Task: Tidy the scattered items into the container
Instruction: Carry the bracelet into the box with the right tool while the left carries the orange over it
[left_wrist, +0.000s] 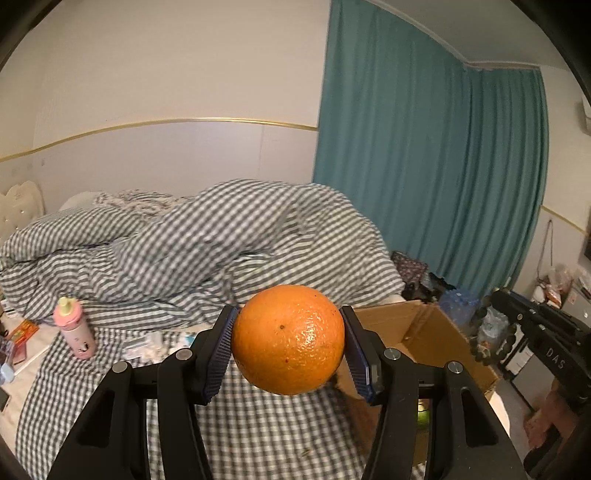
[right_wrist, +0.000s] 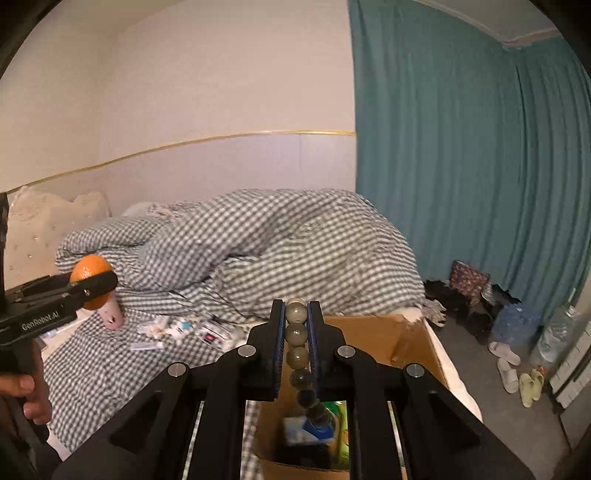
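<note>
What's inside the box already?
In the box: a blue-and-white packet and something green. The right gripper and its beads hide the rest.

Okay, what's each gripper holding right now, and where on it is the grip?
The left gripper clamps an orange across its middle, one pad on each side. The right gripper is shut on a bead string near its top end; the rest hangs down.

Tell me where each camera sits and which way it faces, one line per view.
Left wrist: on the left gripper, facing the bed; its fingers grip the orange.
Right wrist: on the right gripper, over the cardboard box; its fingers pinch a bead string; a hand shows at left.
Shared: the checked duvet, teal curtain, box, orange and pink bottle.
</note>
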